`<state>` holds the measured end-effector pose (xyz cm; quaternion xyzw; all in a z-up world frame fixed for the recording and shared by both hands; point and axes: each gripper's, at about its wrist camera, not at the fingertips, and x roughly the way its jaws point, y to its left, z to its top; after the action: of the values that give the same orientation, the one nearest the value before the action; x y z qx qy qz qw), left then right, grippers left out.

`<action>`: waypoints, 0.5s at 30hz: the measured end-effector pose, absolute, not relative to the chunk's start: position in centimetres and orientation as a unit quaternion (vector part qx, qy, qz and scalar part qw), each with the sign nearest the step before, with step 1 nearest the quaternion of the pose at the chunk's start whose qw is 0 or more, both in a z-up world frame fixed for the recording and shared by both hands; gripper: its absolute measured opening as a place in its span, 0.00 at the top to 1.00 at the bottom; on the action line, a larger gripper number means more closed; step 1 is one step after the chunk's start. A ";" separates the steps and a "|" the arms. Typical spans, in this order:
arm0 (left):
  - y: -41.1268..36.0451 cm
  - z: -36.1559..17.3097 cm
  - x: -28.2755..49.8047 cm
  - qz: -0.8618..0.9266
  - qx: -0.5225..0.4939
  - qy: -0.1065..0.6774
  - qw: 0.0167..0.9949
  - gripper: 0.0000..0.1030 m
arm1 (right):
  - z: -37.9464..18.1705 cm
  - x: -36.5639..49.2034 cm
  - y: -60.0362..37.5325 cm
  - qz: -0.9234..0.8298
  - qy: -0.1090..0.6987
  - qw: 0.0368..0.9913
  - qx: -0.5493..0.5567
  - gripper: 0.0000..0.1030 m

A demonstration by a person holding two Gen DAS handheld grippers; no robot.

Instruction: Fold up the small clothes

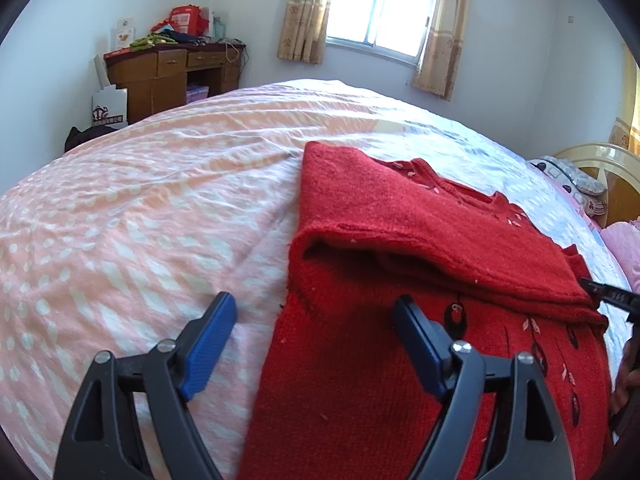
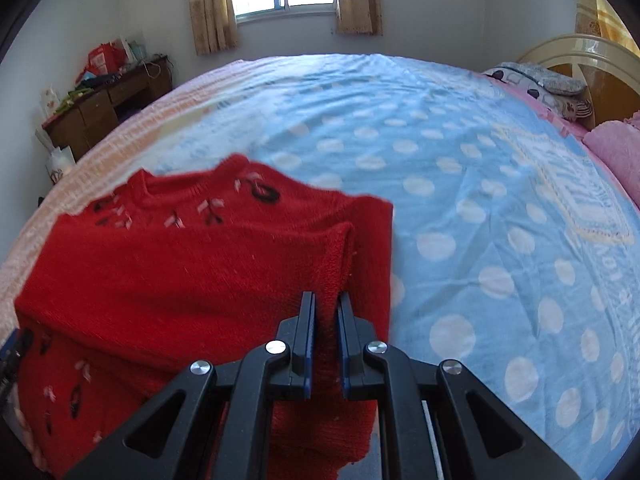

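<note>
A small red knitted sweater (image 1: 420, 240) with black and pink motifs lies on the bed, one sleeve folded across its chest. My left gripper (image 1: 316, 312) is open, hovering just above the sweater's left edge, one finger over the sheet and one over the knit. My right gripper (image 2: 325, 304) is shut on a fold of the red sweater (image 2: 180, 264) at its right side, with the sleeve cloth pinched between the blue pads. The right gripper's tip also shows in the left wrist view (image 1: 608, 292) at the sweater's far side.
The bed (image 1: 140, 208) has a pink and blue dotted sheet (image 2: 480, 200). Pillows (image 2: 540, 84) and a headboard (image 2: 580, 52) lie at the right. A wooden desk (image 1: 172, 76) with clutter stands by the far wall. A curtained window (image 1: 376, 8) is behind.
</note>
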<state>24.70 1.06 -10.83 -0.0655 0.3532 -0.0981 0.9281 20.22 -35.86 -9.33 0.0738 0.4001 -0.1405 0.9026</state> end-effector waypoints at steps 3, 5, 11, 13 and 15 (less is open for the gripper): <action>0.4 -10.0 24.9 -0.108 -0.057 0.362 0.924 0.17 | -8.5 19.9 -35.8 -0.138 0.389 0.906 0.089 0.91; -0.4 -9.4 25.0 -0.110 -0.042 0.357 0.926 0.17 | -7.0 19.8 -35.6 -0.122 0.374 0.913 0.109 0.91; -3.7 -9.5 27.5 -0.095 -0.022 0.387 0.917 0.17 | -0.2 20.1 -33.6 -0.092 0.318 0.938 0.100 0.91; -4.5 -8.9 28.6 -0.085 -0.020 0.377 0.922 0.17 | 2.3 20.3 -32.7 -0.079 0.299 0.947 0.089 0.91; -4.5 -8.3 29.5 -0.062 -0.022 0.366 0.928 0.17 | 4.2 20.5 -31.9 -0.074 0.283 0.953 0.075 0.91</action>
<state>29.51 -4.47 -8.27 -0.0221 0.3659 -0.0623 0.9283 20.45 -31.93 4.21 0.0748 0.2831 -0.0737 0.9533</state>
